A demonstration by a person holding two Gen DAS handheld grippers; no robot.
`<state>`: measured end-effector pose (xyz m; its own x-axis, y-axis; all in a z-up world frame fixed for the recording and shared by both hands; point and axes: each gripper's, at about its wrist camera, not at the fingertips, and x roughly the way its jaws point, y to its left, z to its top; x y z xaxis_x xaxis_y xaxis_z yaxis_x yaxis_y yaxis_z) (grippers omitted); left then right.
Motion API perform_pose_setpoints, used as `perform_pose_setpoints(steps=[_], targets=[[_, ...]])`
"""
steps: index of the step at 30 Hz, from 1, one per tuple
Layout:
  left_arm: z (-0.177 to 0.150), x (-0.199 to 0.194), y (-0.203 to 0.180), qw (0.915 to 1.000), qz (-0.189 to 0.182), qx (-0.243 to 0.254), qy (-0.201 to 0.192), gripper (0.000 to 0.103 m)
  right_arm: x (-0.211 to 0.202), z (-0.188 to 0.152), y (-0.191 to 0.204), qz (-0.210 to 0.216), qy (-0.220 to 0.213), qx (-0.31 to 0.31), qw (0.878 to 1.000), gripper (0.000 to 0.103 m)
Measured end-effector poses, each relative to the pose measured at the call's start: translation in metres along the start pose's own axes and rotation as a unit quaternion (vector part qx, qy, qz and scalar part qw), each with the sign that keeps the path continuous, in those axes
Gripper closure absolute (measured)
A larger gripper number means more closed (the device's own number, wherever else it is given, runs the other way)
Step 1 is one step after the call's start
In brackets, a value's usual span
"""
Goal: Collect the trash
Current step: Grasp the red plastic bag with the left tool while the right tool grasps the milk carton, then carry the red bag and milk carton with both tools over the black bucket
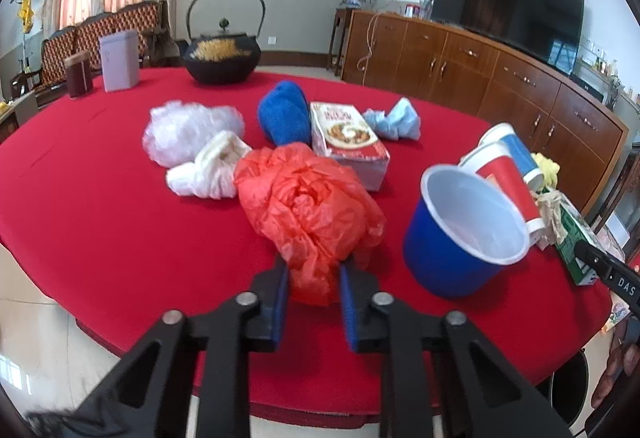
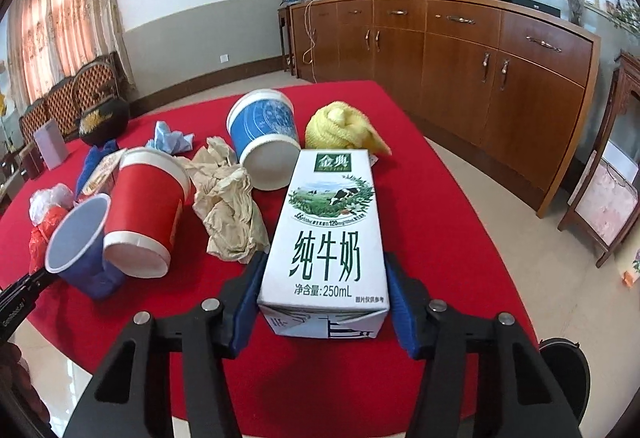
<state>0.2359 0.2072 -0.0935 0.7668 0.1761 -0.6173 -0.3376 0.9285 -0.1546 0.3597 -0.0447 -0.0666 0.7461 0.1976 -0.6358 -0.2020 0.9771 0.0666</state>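
Note:
My left gripper (image 1: 313, 270) is shut on the near end of a crumpled red plastic bag (image 1: 308, 205) on the red table (image 1: 100, 205). My right gripper (image 2: 326, 266) is shut on a white milk carton (image 2: 328, 234), its pads against both long sides. A blue plastic cup (image 1: 460, 234) lies on its side right of the bag; it also shows in the right wrist view (image 2: 80, 242). A red paper cup (image 2: 146, 209), a blue-and-white paper cup (image 2: 264, 137) and crumpled beige paper (image 2: 230, 205) lie beyond the carton.
Also on the table: a clear plastic bag (image 1: 188, 129), a white wad (image 1: 208, 169), a blue cloth (image 1: 284, 113), a food box (image 1: 348, 141), light blue paper (image 1: 396, 119), a yellow cloth (image 2: 340, 125), a black teapot (image 1: 222, 53), a tin (image 1: 119, 59). A wooden sideboard (image 2: 460, 49) stands at right.

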Motion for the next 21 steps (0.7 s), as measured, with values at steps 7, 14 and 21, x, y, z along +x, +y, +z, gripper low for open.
perform_pose_setpoints(steps=[7, 14, 21], targets=[[0.004, -0.02, 0.002, 0.9997, 0.007, 0.008, -0.024, 0.089, -0.026, -0.003, -0.005, 0.003, -0.019, 0.002, 1.0, 0.047], [0.005, -0.04, -0.001, 0.9988, 0.013, 0.018, -0.044, 0.089, -0.046, -0.004, -0.009, 0.002, -0.036, 0.002, 0.999, 0.047], [0.003, -0.071, -0.017, 0.9975, -0.005, 0.027, -0.065, 0.089, -0.081, -0.008, -0.016, -0.002, -0.057, 0.001, 0.998, 0.047]])
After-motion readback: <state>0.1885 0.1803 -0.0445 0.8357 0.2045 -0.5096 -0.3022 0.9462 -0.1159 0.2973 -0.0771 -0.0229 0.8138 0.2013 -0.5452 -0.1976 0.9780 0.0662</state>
